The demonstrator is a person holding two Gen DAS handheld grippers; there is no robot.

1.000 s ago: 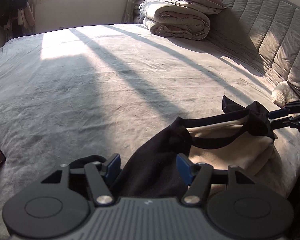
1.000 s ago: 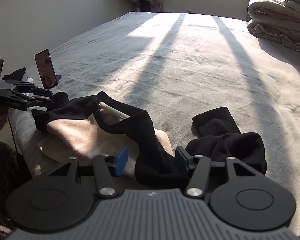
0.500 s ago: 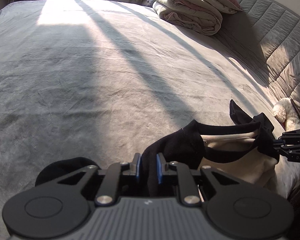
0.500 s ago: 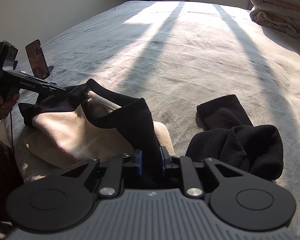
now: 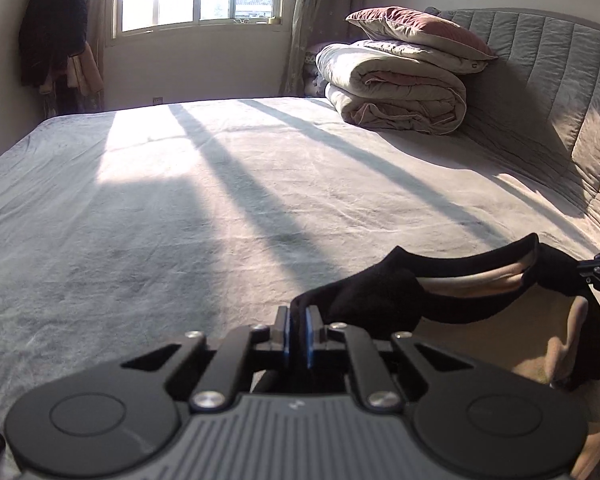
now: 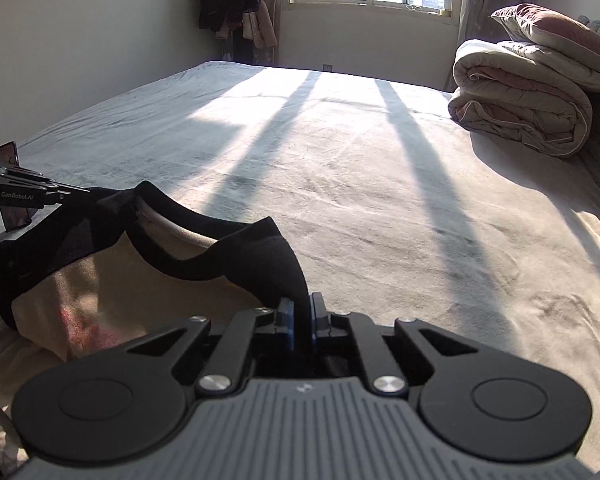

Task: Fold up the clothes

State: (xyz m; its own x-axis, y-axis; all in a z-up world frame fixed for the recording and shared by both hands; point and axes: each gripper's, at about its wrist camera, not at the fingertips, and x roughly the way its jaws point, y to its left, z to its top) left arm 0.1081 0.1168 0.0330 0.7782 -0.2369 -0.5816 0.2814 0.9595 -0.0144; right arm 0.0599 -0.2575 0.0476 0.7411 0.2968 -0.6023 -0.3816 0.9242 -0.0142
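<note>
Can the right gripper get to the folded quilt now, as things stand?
Probably not: the right gripper is shut on the black garment, and the quilt lies far across the bed.

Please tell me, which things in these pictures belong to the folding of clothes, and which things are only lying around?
Belonging to the job:
- black and beige garment
- left gripper, shut on its black edge
- right gripper, shut on the other end

Only lying around:
- folded quilt
- pillow
- phone
- hanging clothes
</note>
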